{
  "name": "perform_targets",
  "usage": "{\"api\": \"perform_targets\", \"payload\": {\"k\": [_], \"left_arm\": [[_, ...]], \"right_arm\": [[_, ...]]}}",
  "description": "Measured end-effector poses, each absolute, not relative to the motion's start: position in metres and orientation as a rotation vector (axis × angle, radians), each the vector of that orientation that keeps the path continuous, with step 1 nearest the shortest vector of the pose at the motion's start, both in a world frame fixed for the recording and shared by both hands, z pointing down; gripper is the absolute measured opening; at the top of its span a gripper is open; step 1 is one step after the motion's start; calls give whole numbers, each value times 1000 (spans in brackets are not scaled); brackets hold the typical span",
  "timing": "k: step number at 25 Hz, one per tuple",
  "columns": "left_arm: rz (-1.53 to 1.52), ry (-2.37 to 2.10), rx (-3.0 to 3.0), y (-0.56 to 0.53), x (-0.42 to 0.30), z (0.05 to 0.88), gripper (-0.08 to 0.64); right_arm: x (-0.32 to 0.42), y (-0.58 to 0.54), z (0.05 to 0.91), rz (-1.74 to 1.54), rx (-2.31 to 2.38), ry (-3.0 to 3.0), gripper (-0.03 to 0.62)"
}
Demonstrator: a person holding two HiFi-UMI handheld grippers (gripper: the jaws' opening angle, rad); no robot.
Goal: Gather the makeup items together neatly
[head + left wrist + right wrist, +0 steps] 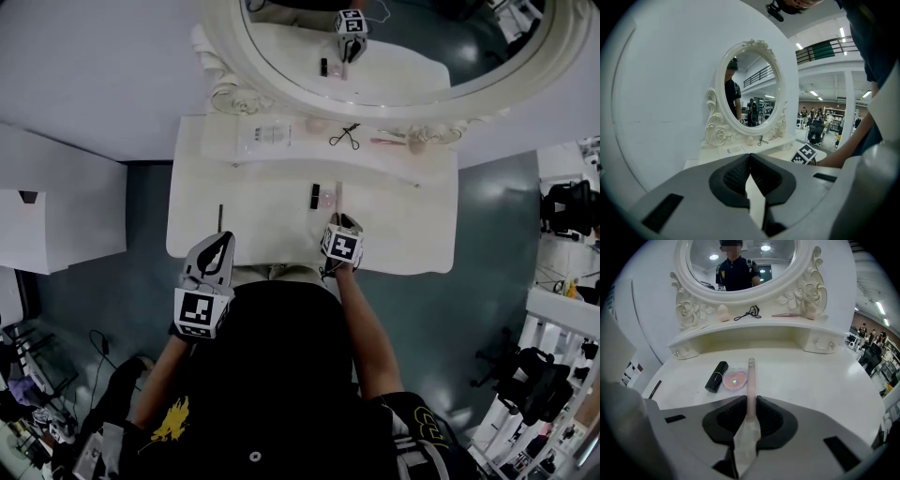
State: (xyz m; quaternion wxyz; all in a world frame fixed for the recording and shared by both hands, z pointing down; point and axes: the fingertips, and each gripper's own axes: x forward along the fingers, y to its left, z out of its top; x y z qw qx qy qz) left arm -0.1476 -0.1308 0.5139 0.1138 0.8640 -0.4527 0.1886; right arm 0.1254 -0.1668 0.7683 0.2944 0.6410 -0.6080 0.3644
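My right gripper (750, 401) is shut on the near end of a slim pink tube (751, 380), which points away over the white vanity top (811, 380). The tube's far end lies beside a round pink compact (735, 379) and a black lipstick (716, 377). In the head view the tube (338, 199), compact (326, 200) and lipstick (315, 195) sit together at the table's middle, with the right gripper (340, 222) just in front of them. My left gripper (220, 246) hovers at the table's front left, shut and empty. A black pencil (221, 217) lies just ahead of it.
The raised shelf (754, 324) under the oval mirror (740, 263) carries an eyelash curler (748, 313), two beige sponges (723, 312) (809, 311), a pink brush (787, 314) and a clear packet (265, 136). A white cabinet (56, 202) stands left of the table.
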Motion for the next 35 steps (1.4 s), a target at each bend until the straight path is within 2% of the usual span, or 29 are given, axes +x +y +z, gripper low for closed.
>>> {"api": "perform_targets", "payload": {"k": [4,8,15,22,28,35], "left_arm": [[513,-1355,2528,-129,-152,511,14],[459,-1427,2494,-130,-165,509,15],[456,-1465,2463,-123,-175,512,15],[481,-1498,2398,-122,-187,532,15],[542,-1464,2234,-122,-203,585,38],[845,-1404,2042,-119,-228,700,75]], "right_arm": [[125,-165,771,925,1709,-1602,85],[122,-163,772,873,1744,-1580,127],[120,-158,771,860,1786,-1602,129],[131,-142,771,824,1795,-1598,156],[120,-128,773,842,1743,-1637,158],[120,-118,773,873,1715,-1652,161]]}}
